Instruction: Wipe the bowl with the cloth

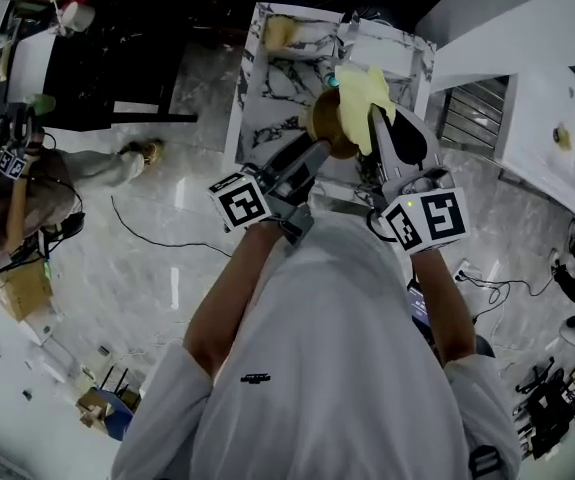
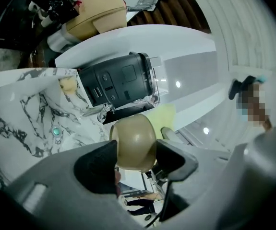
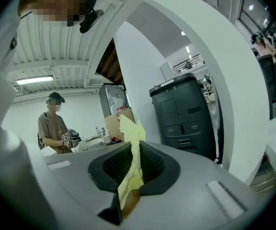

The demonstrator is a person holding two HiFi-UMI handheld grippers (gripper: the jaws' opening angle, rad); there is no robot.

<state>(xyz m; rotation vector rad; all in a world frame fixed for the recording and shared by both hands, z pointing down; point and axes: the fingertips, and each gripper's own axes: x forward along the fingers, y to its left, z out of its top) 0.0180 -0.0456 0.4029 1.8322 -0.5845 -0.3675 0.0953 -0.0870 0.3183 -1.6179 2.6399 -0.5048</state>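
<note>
A tan bowl (image 1: pixel 325 123) hangs above the marble table, and my left gripper (image 1: pixel 315 156) is shut on it. In the left gripper view the bowl (image 2: pixel 134 139) sits squeezed between both dark pads of that gripper (image 2: pixel 135 153). A yellow cloth (image 1: pixel 362 93) lies against the bowl's right side, pinched in my right gripper (image 1: pixel 379 118). Seen from the right gripper view, the cloth (image 3: pixel 132 164) runs up between the closed ribbed pads of this gripper (image 3: pixel 133 170). A corner of the cloth (image 2: pixel 164 116) shows behind the bowl.
The white marble-veined table (image 1: pixel 267 98) lies under the bowl, with a small teal object (image 2: pixel 56 131) and a yellowish lump (image 1: pixel 279 30) on it. A dark grey machine (image 2: pixel 121 80) stands behind. A white counter (image 1: pixel 557 138) is at right. Another person (image 1: pixel 12 158) stands at left.
</note>
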